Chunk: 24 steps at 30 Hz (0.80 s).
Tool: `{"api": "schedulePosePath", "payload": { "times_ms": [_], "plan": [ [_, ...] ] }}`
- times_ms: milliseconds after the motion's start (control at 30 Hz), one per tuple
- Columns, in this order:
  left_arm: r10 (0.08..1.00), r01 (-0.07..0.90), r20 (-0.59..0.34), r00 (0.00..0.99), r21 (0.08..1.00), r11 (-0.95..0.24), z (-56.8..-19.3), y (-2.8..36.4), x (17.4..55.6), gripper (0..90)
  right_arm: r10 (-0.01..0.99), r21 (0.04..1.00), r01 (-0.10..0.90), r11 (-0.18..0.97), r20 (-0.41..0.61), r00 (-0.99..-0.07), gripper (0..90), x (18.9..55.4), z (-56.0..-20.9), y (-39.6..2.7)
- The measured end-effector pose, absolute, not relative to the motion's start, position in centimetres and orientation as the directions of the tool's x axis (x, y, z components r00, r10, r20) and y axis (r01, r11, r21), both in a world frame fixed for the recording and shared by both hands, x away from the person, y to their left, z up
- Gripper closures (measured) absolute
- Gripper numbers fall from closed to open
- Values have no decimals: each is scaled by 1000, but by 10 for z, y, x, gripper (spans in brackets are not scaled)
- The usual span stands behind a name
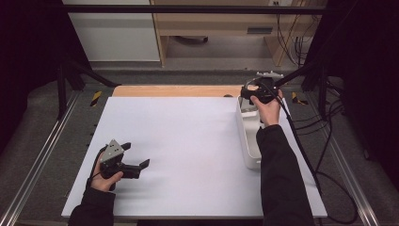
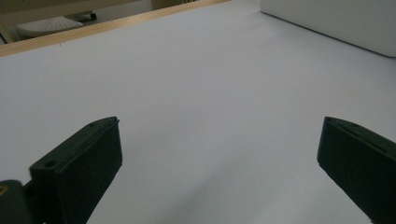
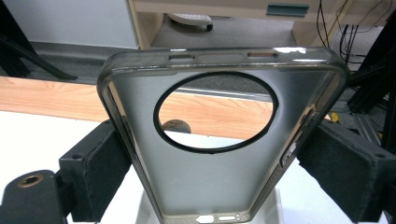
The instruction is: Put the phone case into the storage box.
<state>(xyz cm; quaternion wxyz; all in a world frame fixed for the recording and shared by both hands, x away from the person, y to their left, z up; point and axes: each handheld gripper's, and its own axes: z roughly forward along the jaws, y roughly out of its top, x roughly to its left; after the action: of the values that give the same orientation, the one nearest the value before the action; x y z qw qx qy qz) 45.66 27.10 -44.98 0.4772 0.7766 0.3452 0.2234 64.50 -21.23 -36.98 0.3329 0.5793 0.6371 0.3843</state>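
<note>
The left claw [image 1: 136,157] rests at the near left corner of the white surface [image 1: 188,141], held in the person's left hand [image 1: 101,176]. Its jaws stand wide apart with nothing between them. In the left gripper view, the left claw [image 2: 219,163] points across bare surface toward a white bin [image 2: 336,23] at the upper right.

The right claw [image 1: 251,92] is raised at the far right corner of the surface, above the far end of the bin [image 1: 247,136]. The person's right hand [image 1: 268,108] holds it, and a dark sleeve [image 1: 280,179] runs back along the right edge of the surface. The bin lies along that right edge, its long side parallel to it.

In the right gripper view, the right claw [image 3: 210,163] is closed on a clear phone case [image 3: 219,182]. The jaws press against the two long sides of the case. The case stands roughly upright, with its open inner face toward the camera. A large round camera opening with a dark rim [image 3: 215,112] sits in the upper half. Small cutouts show along the top and bottom edges of the case. Through the opening, the wooden strip [image 3: 51,98] at the far edge of the surface is visible.
</note>
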Motion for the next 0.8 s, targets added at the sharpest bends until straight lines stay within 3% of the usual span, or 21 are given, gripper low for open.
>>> {"api": "schedulePosePath", "payload": {
  "times_ms": [800],
  "plan": [
    [745,322,24,666,893,-316,-451,270,457,0,996,852,522,35,13,-89,112,655,-392,-208]
  ]
}}
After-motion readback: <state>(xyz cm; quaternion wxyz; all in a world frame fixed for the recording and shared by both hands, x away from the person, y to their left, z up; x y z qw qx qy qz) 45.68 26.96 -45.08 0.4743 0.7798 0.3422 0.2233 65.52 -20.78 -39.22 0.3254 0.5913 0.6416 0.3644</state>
